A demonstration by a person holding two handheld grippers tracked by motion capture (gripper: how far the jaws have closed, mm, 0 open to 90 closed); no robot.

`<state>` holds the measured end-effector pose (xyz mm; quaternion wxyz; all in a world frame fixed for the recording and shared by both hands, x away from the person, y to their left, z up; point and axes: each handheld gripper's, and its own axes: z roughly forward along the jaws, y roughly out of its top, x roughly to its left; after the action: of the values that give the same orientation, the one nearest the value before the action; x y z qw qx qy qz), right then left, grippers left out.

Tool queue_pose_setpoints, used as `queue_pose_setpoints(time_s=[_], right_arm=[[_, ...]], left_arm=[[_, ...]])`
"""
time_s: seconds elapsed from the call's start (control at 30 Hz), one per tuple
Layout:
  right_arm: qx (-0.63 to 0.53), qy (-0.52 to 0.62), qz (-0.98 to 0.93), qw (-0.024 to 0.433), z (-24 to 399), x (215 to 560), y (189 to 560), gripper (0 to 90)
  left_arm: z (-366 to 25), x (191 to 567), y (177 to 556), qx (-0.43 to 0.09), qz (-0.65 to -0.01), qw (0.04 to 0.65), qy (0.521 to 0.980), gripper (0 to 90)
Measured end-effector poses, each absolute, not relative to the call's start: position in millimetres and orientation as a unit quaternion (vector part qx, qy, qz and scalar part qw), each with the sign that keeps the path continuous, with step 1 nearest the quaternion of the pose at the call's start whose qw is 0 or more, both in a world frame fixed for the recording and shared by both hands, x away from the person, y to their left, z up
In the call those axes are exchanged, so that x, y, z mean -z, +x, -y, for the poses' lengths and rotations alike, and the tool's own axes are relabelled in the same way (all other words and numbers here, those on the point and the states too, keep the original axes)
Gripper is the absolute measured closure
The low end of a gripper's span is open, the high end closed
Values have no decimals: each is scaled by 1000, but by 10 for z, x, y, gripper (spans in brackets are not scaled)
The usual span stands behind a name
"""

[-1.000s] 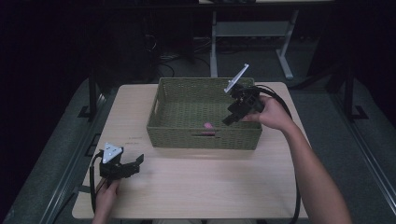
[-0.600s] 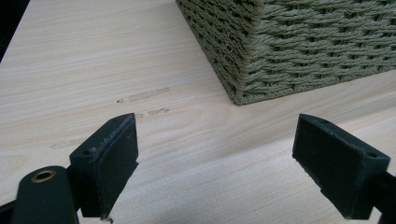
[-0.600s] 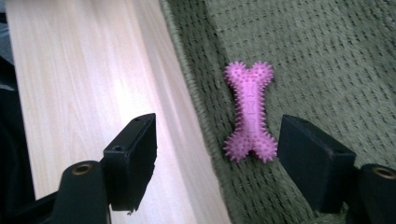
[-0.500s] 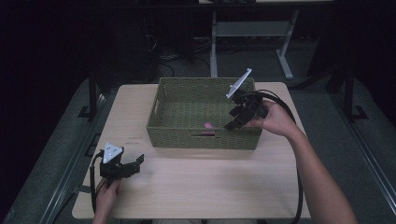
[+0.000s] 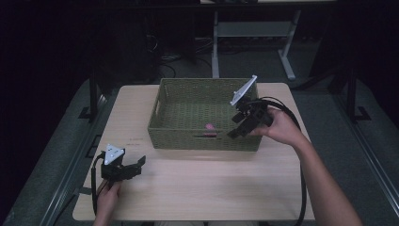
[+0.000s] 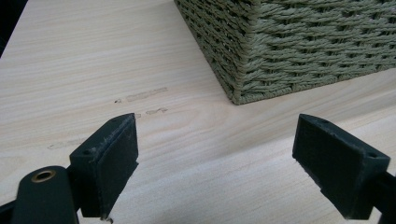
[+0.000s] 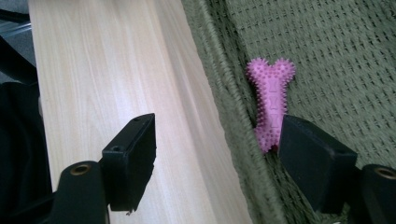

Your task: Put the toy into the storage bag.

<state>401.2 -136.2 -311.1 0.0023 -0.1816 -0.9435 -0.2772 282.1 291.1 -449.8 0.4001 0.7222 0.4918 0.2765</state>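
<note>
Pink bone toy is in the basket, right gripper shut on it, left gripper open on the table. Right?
Not quite. The right gripper is open, not shut on the pink bone toy: the right gripper view shows the toy lying free in the basket. The left gripper is open, as you said.

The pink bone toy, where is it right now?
The pink bone toy lies on the floor of the green basket, against its near wall, just left of the right gripper in the high view.

Pink bone toy (image 7: 272,103): lower end covered by right gripper (image 7: 219,154) jaw. Basket (image 6: 299,42) cut off at top/right edge in left gripper view. Person's body cropped at bottom.
</note>
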Motion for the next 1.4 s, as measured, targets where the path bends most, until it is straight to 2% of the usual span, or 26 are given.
queue_pose_setpoints(time_s=[1.4], right_arm=[[284,-191,940,13,1556,3580,3494,253]], left_arm=[[-2912,4503,2814,-276,-491,399,724,138]])
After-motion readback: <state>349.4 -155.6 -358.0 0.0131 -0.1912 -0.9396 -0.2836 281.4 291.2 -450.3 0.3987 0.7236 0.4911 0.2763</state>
